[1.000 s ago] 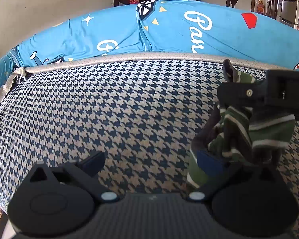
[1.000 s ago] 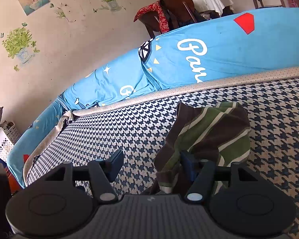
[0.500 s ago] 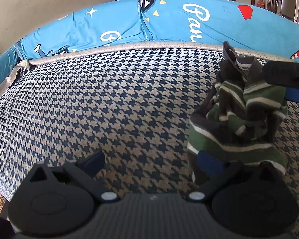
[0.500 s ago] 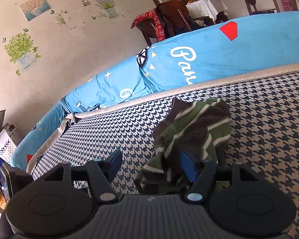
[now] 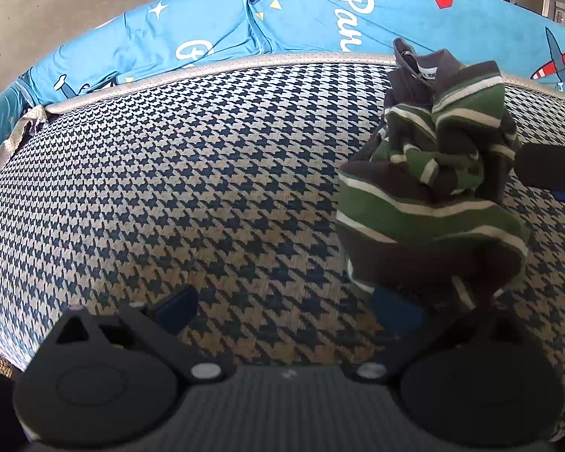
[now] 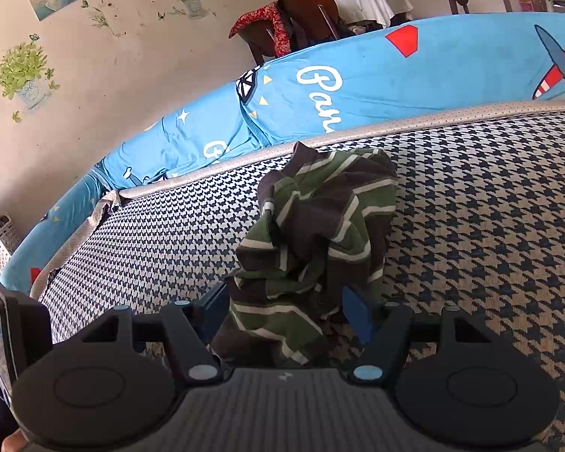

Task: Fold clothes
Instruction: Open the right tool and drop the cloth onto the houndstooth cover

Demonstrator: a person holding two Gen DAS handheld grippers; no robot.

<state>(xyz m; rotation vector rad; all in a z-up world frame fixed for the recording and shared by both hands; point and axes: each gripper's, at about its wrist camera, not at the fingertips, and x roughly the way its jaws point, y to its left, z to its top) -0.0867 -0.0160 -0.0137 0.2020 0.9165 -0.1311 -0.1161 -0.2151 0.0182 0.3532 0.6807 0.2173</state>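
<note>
Two claws are mine here, one in each hand, and I take the left wrist view first. From there my left claw (image 5: 284,307) hangs released over the houndstooth mattress (image 5: 207,188), its blue-padded fingers (image 5: 177,307) spread wide with nothing but patterned cloth between them. One crumpled striped shirt (image 5: 429,188), green and dark brown with thin white lines, sits bunched in a heap to the right of the gap; its lower edge comes down right over my right-hand finger, though I cannot tell whether they touch. A grey collar with a small label pokes up at the top of the heap. At the right edge of this view a dark part of my other tool (image 5: 550,167) juts in beside the shirt. Beyond the mattress's pale piped edge lies a bright blue sheet (image 5: 301,11) printed with white script, stars and a red-striped plane. From the right wrist view, my right claw (image 6: 282,312) is also spread, and the striped shirt (image 6: 316,237) rises in a rumpled mound straight ahead, its lower folds sagging down into the gap between the two blue pads; the pads stand apart on either side of the cloth and are not pinching it. The same blue sheet (image 6: 452,71) runs behind, with a cream wall bearing plant stickers (image 6: 22,71) and dark wooden chairs (image 6: 305,15) farther back.
</note>
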